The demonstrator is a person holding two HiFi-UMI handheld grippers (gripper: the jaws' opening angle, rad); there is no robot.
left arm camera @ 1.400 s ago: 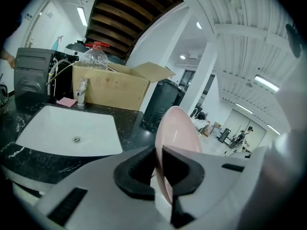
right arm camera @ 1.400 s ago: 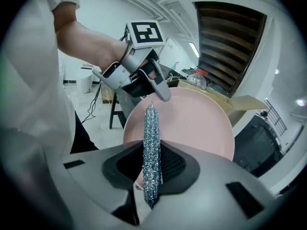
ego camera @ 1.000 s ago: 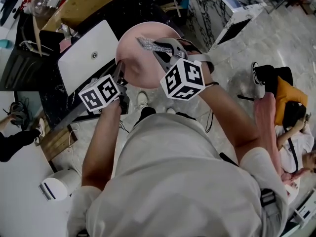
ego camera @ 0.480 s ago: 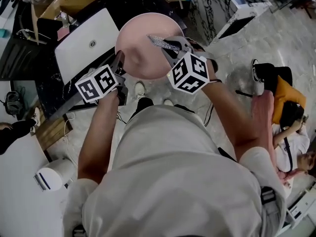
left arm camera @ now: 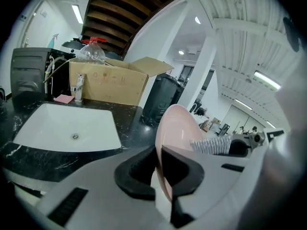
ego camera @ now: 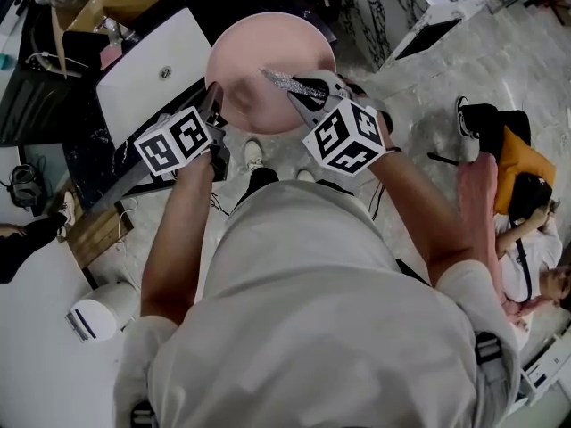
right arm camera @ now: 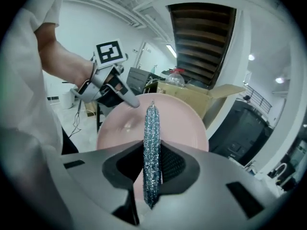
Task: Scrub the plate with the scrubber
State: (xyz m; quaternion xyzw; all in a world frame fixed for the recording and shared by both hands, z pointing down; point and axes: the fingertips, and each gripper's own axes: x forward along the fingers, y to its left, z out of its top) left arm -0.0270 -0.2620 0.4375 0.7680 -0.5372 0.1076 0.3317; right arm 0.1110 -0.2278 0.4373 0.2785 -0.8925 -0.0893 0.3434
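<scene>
The pads (left arm camera: 135,174) of the left gripper (left arm camera: 158,164) are clenched on the near rim of the pink plate (left arm camera: 178,121), one pad on each face, and they have just closed a little tighter on it. The plate is held up on its edge in the air in front of the person, near the dark counter with the white sink (left arm camera: 62,128), and it rests on nothing else. The right gripper (right arm camera: 152,169) pinches the silvery scrubber (right arm camera: 151,128) flat between its jaws, so the scrubber sticks out past the tips like a blade. Its far end lies on the hollow face of the plate, or very near to it (whether it really presses, I cannot tell from these views). I judge that the scrubbing is in hand. To do it well, the right hand should roll so that the broad side of the scrubber meets the plate, not only the thin edge. It should then rub in small circles from the middle outward. The pressure should be light and directed toward the clamped rim, because a hard push on the far side would probably lever the plate around in the left pads. The left hand should hold steady and keep the hollow face turned toward the scrubber. The scrubber is gripped only by a narrow part, so long strokes could drag it out of the jaws.
</scene>
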